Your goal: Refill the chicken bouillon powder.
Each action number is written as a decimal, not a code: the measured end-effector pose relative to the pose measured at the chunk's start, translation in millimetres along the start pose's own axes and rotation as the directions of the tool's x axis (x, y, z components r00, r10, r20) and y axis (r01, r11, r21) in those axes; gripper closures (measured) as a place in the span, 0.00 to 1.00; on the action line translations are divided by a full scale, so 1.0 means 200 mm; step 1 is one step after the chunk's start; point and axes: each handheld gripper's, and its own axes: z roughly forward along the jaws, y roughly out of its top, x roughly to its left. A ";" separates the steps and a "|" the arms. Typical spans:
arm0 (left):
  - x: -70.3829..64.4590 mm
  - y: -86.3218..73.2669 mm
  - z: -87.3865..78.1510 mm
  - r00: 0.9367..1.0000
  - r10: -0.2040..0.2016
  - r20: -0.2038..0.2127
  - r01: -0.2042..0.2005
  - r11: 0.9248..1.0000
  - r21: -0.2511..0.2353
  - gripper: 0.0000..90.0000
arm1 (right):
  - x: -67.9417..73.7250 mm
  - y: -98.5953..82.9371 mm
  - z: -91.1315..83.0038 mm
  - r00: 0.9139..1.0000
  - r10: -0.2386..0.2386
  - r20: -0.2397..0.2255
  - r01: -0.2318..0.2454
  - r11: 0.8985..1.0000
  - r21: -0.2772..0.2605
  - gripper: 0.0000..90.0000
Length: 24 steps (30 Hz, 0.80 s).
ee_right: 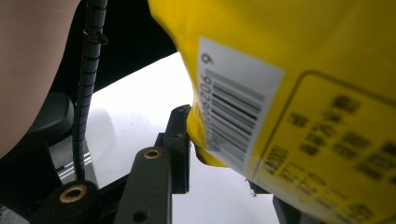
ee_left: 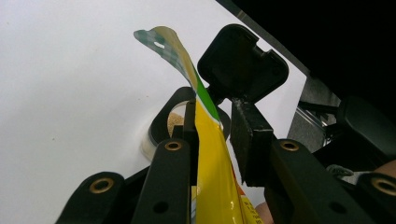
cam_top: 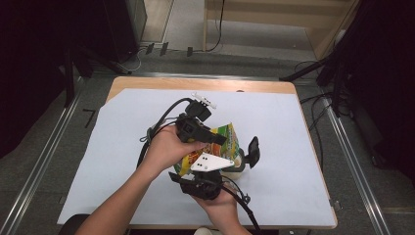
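Left gripper (ee_left: 212, 140): my fingers pinch the yellow packet (ee_left: 210, 177).
Right gripper (cam_top: 203, 183): I grip the packet's bottom edge.
Packet: tilted over open jar (ee_left: 163, 128) on desk (cam_top: 122, 171).

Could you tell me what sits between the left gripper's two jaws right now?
In the left gripper view, the yellow packet runs up between the left gripper jaws.

A pouch (cam_top: 226, 139) is held above a sheet (cam_top: 122, 161) spread on the counter (cam_top: 195, 84), between the left gripper (cam_top: 215, 138) behind and the right gripper (cam_top: 183, 178) in front. A jar (cam_top: 239, 161), lid (cam_top: 253, 149) hinged back to its right, stands on the sheet just beyond the pouch.
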 end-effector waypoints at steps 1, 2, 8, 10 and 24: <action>0.00 0.00 0.00 1.000 -0.001 -0.002 0.001 1.000 0.001 0.85 | 0.00 0.00 0.00 1.000 0.000 0.000 0.000 1.000 0.000 0.76; 0.00 0.00 0.00 1.000 0.000 -0.002 0.000 1.000 0.001 0.85 | 0.00 0.00 0.00 1.000 0.000 0.000 0.000 1.000 0.001 0.76; 0.00 0.00 0.00 1.000 0.000 -0.003 0.000 1.000 0.001 0.85 | 0.00 0.00 0.00 1.000 0.000 0.000 0.000 1.000 0.001 0.76; 0.00 0.00 0.00 1.000 0.000 -0.004 0.000 1.000 0.001 0.85 | 0.00 0.00 0.00 1.000 0.002 -0.002 -0.002 1.000 0.001 0.76; -0.02 0.00 -0.01 1.000 0.005 -0.005 -0.005 1.000 -0.004 0.85 | 0.00 0.00 0.00 0.999 0.027 -0.017 -0.027 1.000 -0.011 0.77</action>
